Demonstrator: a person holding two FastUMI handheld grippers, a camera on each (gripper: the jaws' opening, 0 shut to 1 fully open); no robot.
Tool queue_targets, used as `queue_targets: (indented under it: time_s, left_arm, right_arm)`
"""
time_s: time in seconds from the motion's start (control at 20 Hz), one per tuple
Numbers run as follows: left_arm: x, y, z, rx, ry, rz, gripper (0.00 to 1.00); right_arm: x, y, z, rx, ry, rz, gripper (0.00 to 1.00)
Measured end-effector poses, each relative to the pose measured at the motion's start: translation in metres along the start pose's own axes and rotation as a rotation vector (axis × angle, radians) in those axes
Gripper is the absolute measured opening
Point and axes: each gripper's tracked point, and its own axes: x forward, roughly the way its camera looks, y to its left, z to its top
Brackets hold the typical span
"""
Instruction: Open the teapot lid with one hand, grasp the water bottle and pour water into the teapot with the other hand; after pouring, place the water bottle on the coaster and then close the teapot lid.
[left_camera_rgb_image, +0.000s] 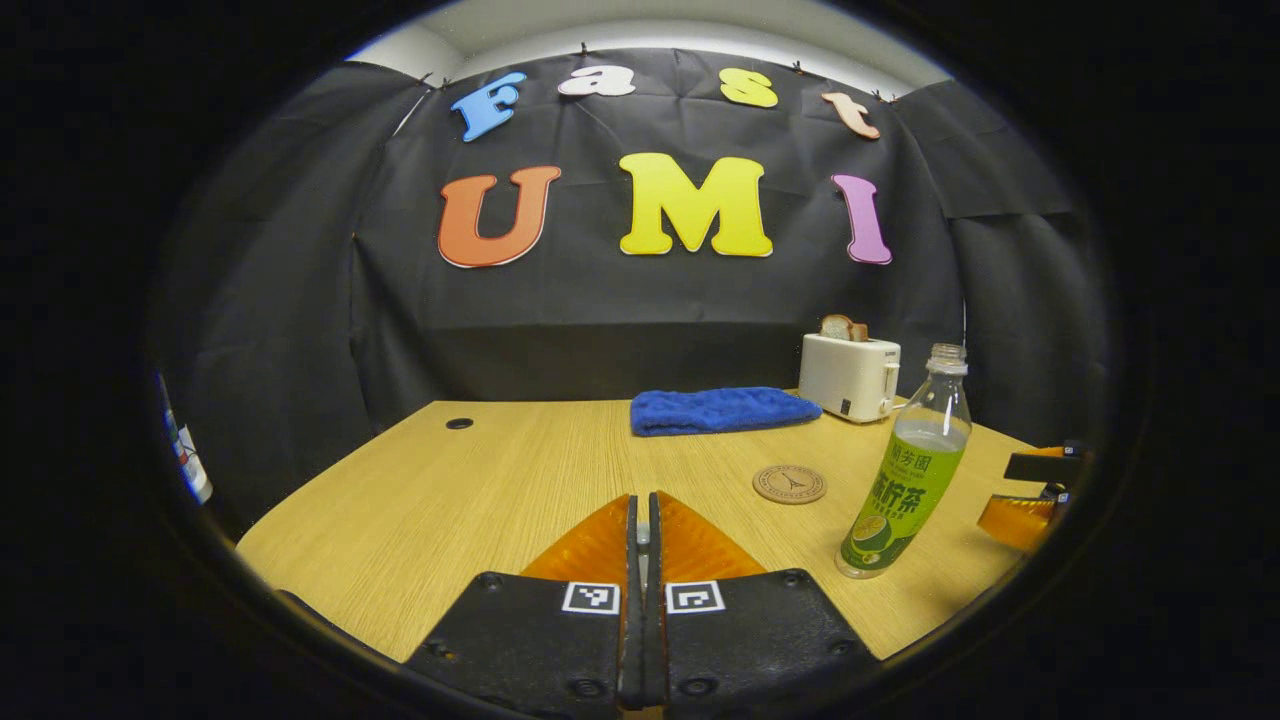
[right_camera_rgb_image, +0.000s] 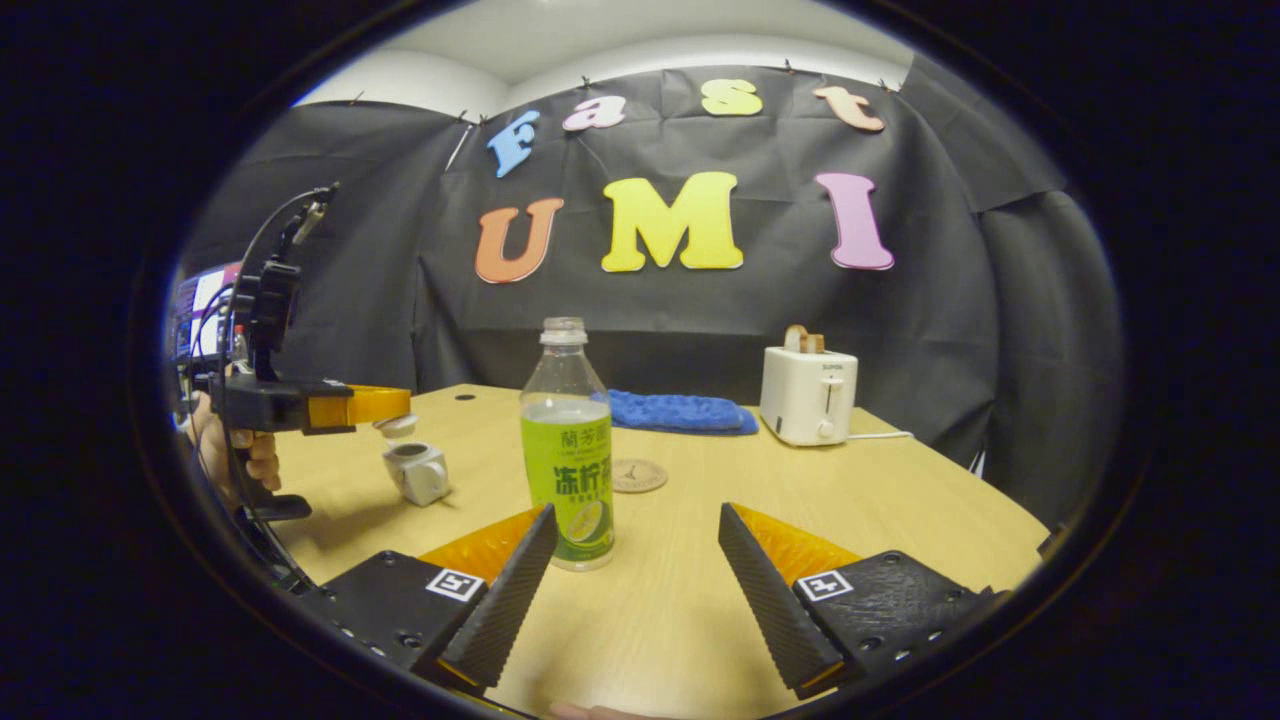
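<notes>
A clear water bottle (right_camera_rgb_image: 567, 450) with a green label and no cap stands on the wooden table (right_camera_rgb_image: 900, 500), just ahead of my right gripper's (right_camera_rgb_image: 635, 520) left finger. That gripper is open and holds nothing. A person's hand holds my left gripper (right_camera_rgb_image: 385, 403) at the left, shut on the small white teapot lid (right_camera_rgb_image: 396, 426), which hangs just above the little white teapot (right_camera_rgb_image: 418, 472). In the left gripper view my left gripper (left_camera_rgb_image: 643, 497) is shut with only a thin sliver showing between the fingers. The bottle (left_camera_rgb_image: 905, 480) stands to the right, near the round coaster (left_camera_rgb_image: 789, 484).
The coaster (right_camera_rgb_image: 638, 475) lies behind the bottle. A blue cloth (right_camera_rgb_image: 680, 412) and a white toaster (right_camera_rgb_image: 808, 395) with bread stand at the back. My right gripper (left_camera_rgb_image: 1035, 495) shows at the right edge of the left gripper view. A small hole (left_camera_rgb_image: 459, 423) marks the table's far left.
</notes>
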Motion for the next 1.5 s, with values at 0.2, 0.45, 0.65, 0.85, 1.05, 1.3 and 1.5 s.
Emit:
queue_targets:
  time_s: [0.2,0.45,0.65,0.85,1.05,1.3,1.5]
  left_arm:
    - [-0.013,-0.004,0.011,0.006,-0.009,-0.006,0.03]
    - [-0.028,-0.007,0.019,0.032,-0.029,-0.015,0.03]
    - [-0.038,-0.004,0.016,0.036,-0.024,-0.013,0.03]
    - [-0.042,0.005,0.009,0.016,-0.009,0.002,0.03]
    - [-0.047,0.012,0.005,0.01,0.0,0.013,0.03]
    - [-0.053,0.013,0.0,0.011,0.003,-0.003,0.03]
    - [-0.059,0.02,0.003,0.013,-0.024,-0.004,0.03]
  right_arm:
    - [0.021,0.025,0.003,0.009,0.005,0.039,0.98]
    - [0.059,0.032,-0.002,-0.018,0.037,0.006,0.98]
    - [0.081,0.032,-0.013,0.102,0.11,0.015,0.96]
    - [0.09,0.025,-0.011,0.146,0.12,0.005,0.79]
    - [0.086,0.017,-0.008,0.096,0.114,-0.043,0.73]
    - [0.081,0.011,0.004,-0.084,0.1,-0.125,0.73]
    - [0.085,0.018,0.009,-0.329,0.108,-0.18,0.72]
